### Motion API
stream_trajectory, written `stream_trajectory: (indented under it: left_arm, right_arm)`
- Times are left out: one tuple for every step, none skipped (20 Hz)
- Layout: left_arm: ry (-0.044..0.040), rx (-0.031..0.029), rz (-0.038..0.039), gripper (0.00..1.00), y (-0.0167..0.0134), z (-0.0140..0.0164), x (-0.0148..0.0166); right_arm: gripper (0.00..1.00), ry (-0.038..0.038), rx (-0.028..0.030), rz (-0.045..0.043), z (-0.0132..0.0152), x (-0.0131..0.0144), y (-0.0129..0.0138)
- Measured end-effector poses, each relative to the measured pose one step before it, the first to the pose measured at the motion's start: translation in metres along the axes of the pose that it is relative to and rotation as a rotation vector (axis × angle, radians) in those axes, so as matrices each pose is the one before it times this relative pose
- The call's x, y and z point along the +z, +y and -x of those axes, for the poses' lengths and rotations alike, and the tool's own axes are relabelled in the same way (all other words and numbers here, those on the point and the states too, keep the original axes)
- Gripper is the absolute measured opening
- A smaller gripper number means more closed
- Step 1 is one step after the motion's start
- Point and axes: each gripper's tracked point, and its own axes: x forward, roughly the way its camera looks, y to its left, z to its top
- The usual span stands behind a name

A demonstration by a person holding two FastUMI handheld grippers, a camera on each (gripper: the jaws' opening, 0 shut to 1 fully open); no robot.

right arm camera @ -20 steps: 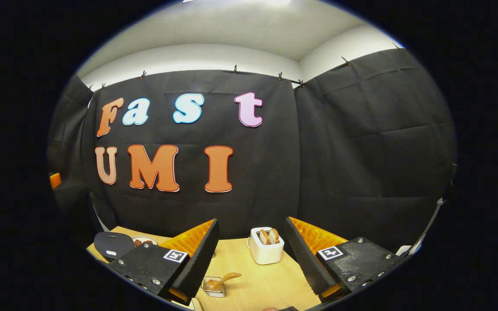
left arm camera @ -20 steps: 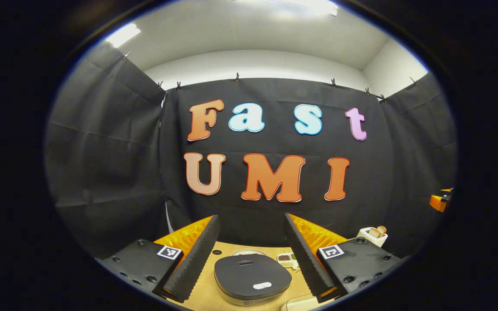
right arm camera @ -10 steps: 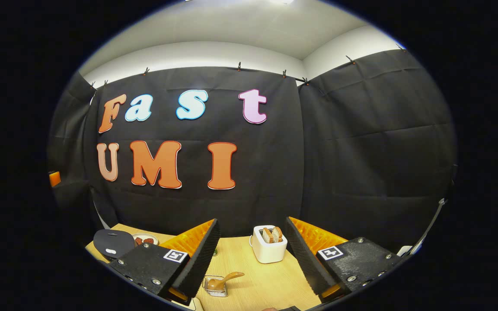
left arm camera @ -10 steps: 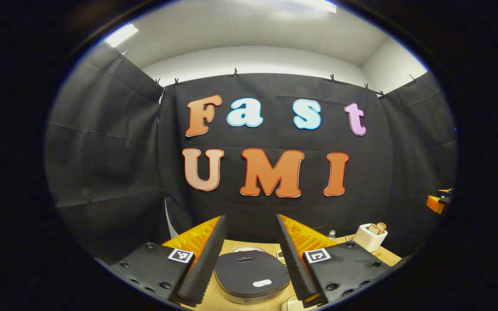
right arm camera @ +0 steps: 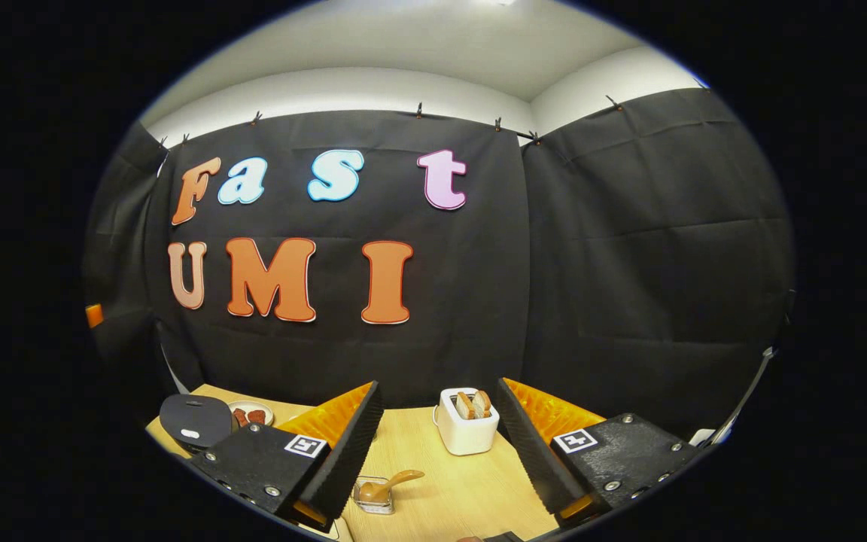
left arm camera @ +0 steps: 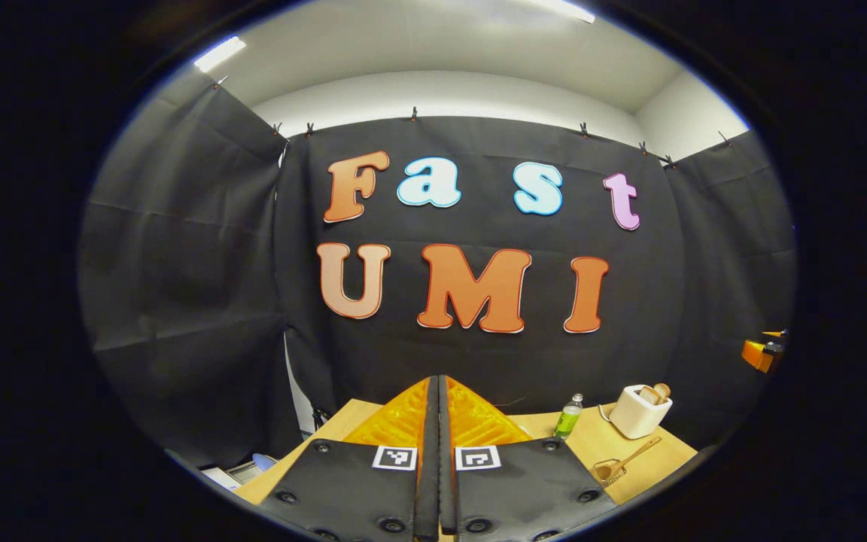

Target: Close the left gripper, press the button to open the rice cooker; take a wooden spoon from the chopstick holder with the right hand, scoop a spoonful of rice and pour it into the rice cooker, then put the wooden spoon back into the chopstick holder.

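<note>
Left tongs (left arm camera: 438,452) have just snapped closed on nothing, so I can press the cooker (right arm camera: 194,421) button, far left on the counter (right arm camera: 471,489), while right tongs (right arm camera: 437,444) hang wide open, empty.

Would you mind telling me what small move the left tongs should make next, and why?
Probably lower the left tongs toward the rice cooker and press its button. They are shut with nothing between them, as the first step asks, while the cooker's lid is still down. The right tongs are open above the table.
</note>
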Motion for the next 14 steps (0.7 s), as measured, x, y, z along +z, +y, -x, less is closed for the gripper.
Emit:
stream_trajectory:
  left_arm:
    - [0.00312,0.01826,-0.01803,0.07,0.004,-0.00236,-0.00493]
    - [0.01872,-0.00551,-0.01592,0.01,-0.00029,-0.00513,-0.00709]
    - [0.02715,-0.01749,0.00532,0.06,-0.00569,-0.00265,-0.01199]
    - [0.02614,-0.01947,0.02054,0.04,-0.00524,-0.00196,-0.0133]
    - [0.02614,-0.0088,0.00796,0.04,-0.00375,-0.00504,-0.01176]
    - [0.02405,0.00303,-0.00678,0.01,0.00007,-0.00699,-0.01291]
    - [0.0253,-0.00526,-0.00648,0.04,-0.00157,-0.00582,-0.01388]
    - [0.02731,-0.00892,-0.00236,0.01,-0.00417,-0.00609,-0.01307]
    - [0.03395,-0.01016,-0.00228,0.04,-0.00335,-0.00677,-0.0142]
    - [0.02857,-0.01029,0.00392,0.04,-0.00339,-0.00721,-0.01475]
    - [0.0304,-0.01114,0.00868,0.04,-0.00414,-0.00617,-0.01403]
    - [0.01327,-0.00654,0.0025,0.04,-0.00374,-0.00699,-0.00958]
    - [0.01404,-0.00736,-0.00855,0.04,-0.00357,-0.00734,-0.00919]
    - [0.01859,-0.00863,-0.00554,0.03,-0.00337,-0.00737,-0.00929]
  right_arm:
    - [1.0,0.00303,0.00178,-0.00243,-0.00025,-0.00085,0.00092]
    - [1.0,0.00343,0.0012,-0.00249,0.00004,-0.00109,0.00009]
    - [0.94,0.00454,0.00188,0.00029,-0.00009,-0.00149,0.00012]
    - [0.94,0.00434,0.00027,0.00286,-0.00077,-0.00235,0.0011]
    - [1.0,0.00258,-0.00182,0.00334,0.00007,-0.0006,0.00003]
    - [1.0,0.00382,-0.00015,0.0027,-0.00137,-0.00164,-0.00036]
    - [1.0,0.00528,0.00081,0.00095,-0.00028,-0.00188,-0.00012]
    - [0.94,0.00372,-0.00286,0.00019,-0.00043,-0.00065,-0.00085]
    - [0.94,0.00844,-0.00151,-0.00116,-0.0001,-0.00238,-0.00051]
    - [0.94,0.01266,-0.00209,-0.00314,-0.00019,-0.0032,-0.00121]
    - [0.94,0.01035,-0.0018,-0.00411,0.00047,-0.00332,-0.00152]
    - [0.94,0.00632,-0.00342,-0.00344,-0.00005,-0.00222,-0.00181]
    - [0.94,0.00344,-0.00554,-0.00416,0.00015,-0.0017,-0.00345]
    - [0.94,0.00575,-0.00619,-0.00411,0.00107,-0.00172,-0.00332]
